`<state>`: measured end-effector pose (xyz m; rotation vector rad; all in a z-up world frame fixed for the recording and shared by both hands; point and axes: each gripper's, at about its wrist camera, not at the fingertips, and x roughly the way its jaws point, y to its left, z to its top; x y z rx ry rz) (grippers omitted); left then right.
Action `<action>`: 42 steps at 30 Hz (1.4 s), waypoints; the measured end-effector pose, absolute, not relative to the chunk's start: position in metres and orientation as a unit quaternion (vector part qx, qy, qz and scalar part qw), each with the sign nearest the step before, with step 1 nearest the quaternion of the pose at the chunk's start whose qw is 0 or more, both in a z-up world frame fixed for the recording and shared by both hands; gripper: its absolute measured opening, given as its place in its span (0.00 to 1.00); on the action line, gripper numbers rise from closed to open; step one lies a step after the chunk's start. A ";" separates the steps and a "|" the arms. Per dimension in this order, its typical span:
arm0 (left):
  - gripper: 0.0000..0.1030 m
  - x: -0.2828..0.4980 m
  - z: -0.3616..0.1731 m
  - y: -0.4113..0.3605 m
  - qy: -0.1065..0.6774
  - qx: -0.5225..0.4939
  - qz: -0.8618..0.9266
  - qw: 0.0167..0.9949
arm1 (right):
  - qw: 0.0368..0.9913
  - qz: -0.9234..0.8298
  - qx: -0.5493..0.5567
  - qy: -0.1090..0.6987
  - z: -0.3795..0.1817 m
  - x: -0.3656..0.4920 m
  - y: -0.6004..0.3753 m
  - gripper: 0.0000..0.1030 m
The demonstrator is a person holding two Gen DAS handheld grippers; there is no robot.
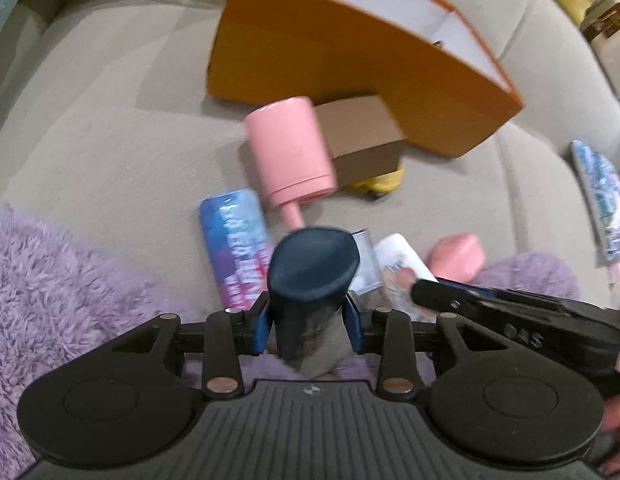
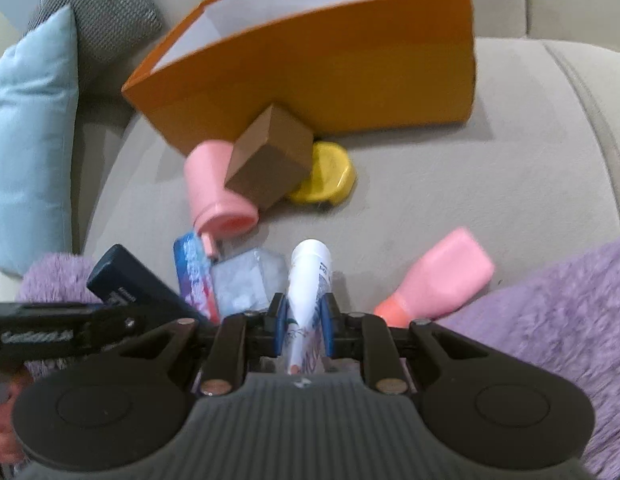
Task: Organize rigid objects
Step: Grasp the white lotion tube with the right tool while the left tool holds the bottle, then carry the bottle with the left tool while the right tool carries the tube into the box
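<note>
My left gripper (image 1: 308,322) is shut on a dark blue bottle (image 1: 311,276), held above the sofa seat; the bottle also shows in the right wrist view (image 2: 130,280). My right gripper (image 2: 304,326) is shut on a white tube (image 2: 308,284), which also shows in the left wrist view (image 1: 401,268). An open orange box (image 1: 349,60) (image 2: 310,68) stands at the back of the seat. In front of it lie a pink cylinder (image 1: 290,148) (image 2: 214,188), a brown cardboard box (image 1: 361,140) (image 2: 270,160) and a yellow lid (image 2: 329,174).
A blue patterned can (image 1: 234,248) (image 2: 194,276), a clear packet (image 2: 242,280) and a pink bottle (image 2: 441,280) (image 1: 455,256) lie on the beige sofa. A purple fluffy blanket (image 1: 50,300) (image 2: 549,320) covers the near edge. A light blue cushion (image 2: 30,140) lies at the left.
</note>
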<state>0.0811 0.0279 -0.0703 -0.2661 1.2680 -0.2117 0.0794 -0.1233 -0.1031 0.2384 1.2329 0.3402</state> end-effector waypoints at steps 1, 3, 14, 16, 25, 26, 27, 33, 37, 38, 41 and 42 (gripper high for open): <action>0.40 0.081 -0.073 0.030 0.588 -0.128 -0.098 0.793 | 0.794 0.161 0.108 0.576 -0.105 0.078 -0.121 0.18; 0.40 0.083 -0.073 0.029 0.579 -0.127 -0.096 0.800 | 0.793 0.160 0.100 0.579 -0.111 0.077 -0.119 0.19; 0.45 0.079 -0.100 0.007 0.574 -0.052 -0.080 0.813 | 0.787 0.152 0.088 0.592 -0.125 0.074 -0.122 0.25; 0.46 0.077 -0.103 0.002 0.575 -0.037 -0.083 0.813 | 0.784 0.150 0.092 0.596 -0.128 0.074 -0.124 0.26; 0.40 0.065 -0.105 0.003 0.542 -0.028 -0.116 0.832 | 0.784 0.154 0.097 0.593 -0.131 0.074 -0.124 0.24; 0.40 0.063 -0.102 0.005 0.538 -0.035 -0.118 0.834 | 0.786 0.154 0.100 0.591 -0.129 0.074 -0.125 0.24; 0.39 0.060 -0.099 0.008 0.533 -0.041 -0.120 0.837 | 0.788 0.154 0.101 0.588 -0.126 0.074 -0.126 0.23; 0.37 0.049 -0.066 0.018 0.488 -0.057 -0.128 0.862 | 0.811 0.167 0.094 0.553 -0.095 0.074 -0.123 0.19; 0.37 0.049 -0.040 0.019 0.457 -0.054 -0.129 0.878 | 0.829 0.172 0.092 0.525 -0.073 0.076 -0.122 0.19; 0.37 0.049 -0.031 0.019 0.449 -0.053 -0.130 0.882 | 0.832 0.175 0.094 0.518 -0.067 0.076 -0.123 0.19; 0.37 0.051 -0.006 0.024 0.432 -0.067 -0.141 0.888 | 0.844 0.179 0.100 0.496 -0.046 0.078 -0.128 0.19; 0.37 0.053 0.002 0.025 0.428 -0.072 -0.145 0.889 | 0.849 0.180 0.103 0.486 -0.038 0.080 -0.130 0.19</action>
